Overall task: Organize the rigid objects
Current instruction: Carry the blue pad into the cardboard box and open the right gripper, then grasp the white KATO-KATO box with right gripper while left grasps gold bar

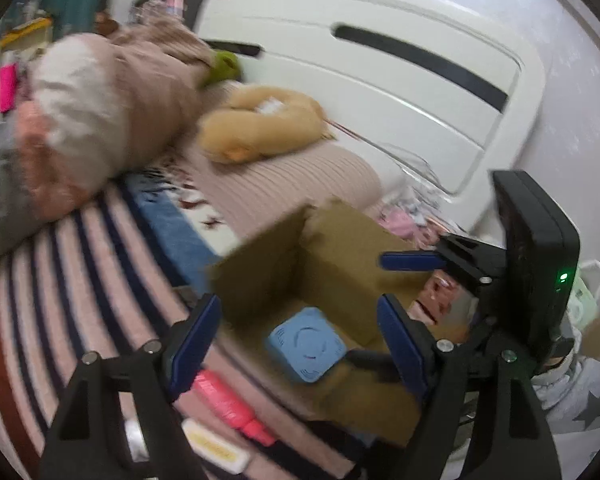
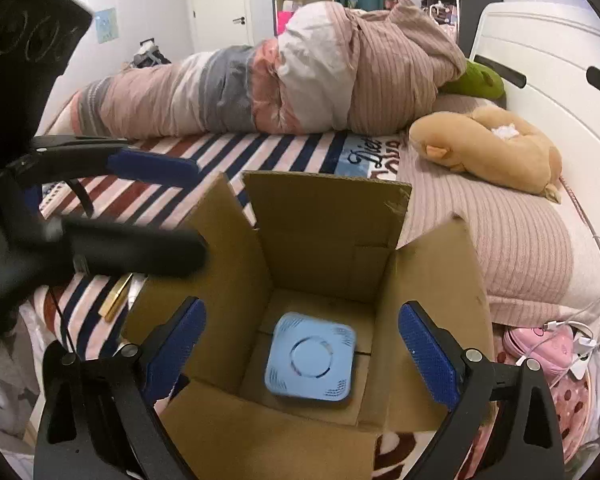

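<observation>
An open cardboard box (image 2: 324,240) stands on a striped blanket (image 2: 204,152) on a bed, flaps up, and a light blue square device (image 2: 311,358) lies flat on its floor.

The right wrist view looks straight down into the box: the right gripper (image 2: 302,346) hangs above the opening with its blue pads wide apart and nothing between them, the device showing in the gap. At nine o'clock in this view the left gripper (image 2: 156,208) reaches in from the side, one blue-padded finger above a black one, over the box's left flap. At eight o'clock a slim gold item (image 2: 116,296) lies on the blanket beside the box; a rolled duvet (image 2: 284,84) runs across twelve o'clock and a tan plush toy (image 2: 496,148) sits at two o'clock.

The left wrist view is blurred. The left gripper (image 1: 298,338) has its pads spread, empty, with the blue device (image 1: 306,344) between them in the picture but lower, inside the box (image 1: 284,264). Only this view shows a pink object (image 1: 232,408) and a white case with a yellow label (image 1: 216,450) on the blanket at six to seven o'clock, and the right gripper (image 1: 404,284) at three o'clock with its pads apart. The white headboard (image 1: 380,80) fills one o'clock.
</observation>
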Demonstrator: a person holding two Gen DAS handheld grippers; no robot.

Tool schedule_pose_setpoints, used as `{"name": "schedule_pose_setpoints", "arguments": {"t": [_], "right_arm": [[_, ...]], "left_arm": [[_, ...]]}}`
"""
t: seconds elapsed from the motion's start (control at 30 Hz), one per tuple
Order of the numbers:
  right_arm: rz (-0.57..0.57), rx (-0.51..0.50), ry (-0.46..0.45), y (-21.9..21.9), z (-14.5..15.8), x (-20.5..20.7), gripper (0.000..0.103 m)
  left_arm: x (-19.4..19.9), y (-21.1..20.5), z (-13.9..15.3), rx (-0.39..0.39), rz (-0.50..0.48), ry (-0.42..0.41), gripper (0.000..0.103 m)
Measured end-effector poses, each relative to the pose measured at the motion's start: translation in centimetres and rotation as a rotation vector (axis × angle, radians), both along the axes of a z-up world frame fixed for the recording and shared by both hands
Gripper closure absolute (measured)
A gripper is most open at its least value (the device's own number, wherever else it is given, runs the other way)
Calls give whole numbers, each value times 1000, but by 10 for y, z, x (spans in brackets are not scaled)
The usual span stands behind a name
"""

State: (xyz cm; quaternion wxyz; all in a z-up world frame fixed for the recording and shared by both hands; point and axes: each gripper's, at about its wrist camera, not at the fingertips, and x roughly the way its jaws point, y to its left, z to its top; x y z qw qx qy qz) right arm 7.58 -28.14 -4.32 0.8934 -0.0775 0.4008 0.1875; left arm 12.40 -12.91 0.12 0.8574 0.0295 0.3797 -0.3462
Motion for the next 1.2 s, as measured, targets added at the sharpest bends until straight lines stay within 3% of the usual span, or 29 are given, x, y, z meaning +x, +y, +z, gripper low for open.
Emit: {"name": "schedule_pose_setpoints", "arguments": {"t": [0.13,0.23,0.37,0.43,0.53,0.57,0.6,0.67,0.77,0.83,0.93,1.13,1.2], "right_arm": [[36,-21,-113,18,15,-16,6],[113,39,-193,42,31,-34,6],[244,152,-189,81,38,-46,6],[282,140,-184,102,33,-50,8],[319,102,-164,135,13,-55,21],[321,95,-147,143,5,-56,27],[321,86,-109,153,-10,-53,33],[316,76,-45,161,-31,-49,40],[256,37,18,166,-64,-41,41],[213,11,62,165,-89,-31,41],[179,1,131,168,-115,-17,48],[120,-103,153,173,-147,4,55],[112,-101,187,172,-156,11,64]], "left_arm": [[-19,62,3,36,179,-84,18],[-37,110,-15,84,319,-103,18],[-58,165,-62,95,458,-50,18],[-65,184,-88,95,512,-15,18],[-71,194,-133,62,539,69,19],[-73,194,-147,50,534,95,27],[-74,192,-163,40,528,124,43],[-73,191,-187,41,527,171,59],[-78,183,-210,57,561,155,69],[-83,181,-210,76,571,127,84],[-86,185,-209,71,577,124,88],[-88,194,-207,65,580,121,88],[-88,196,-208,59,580,124,88]]}}
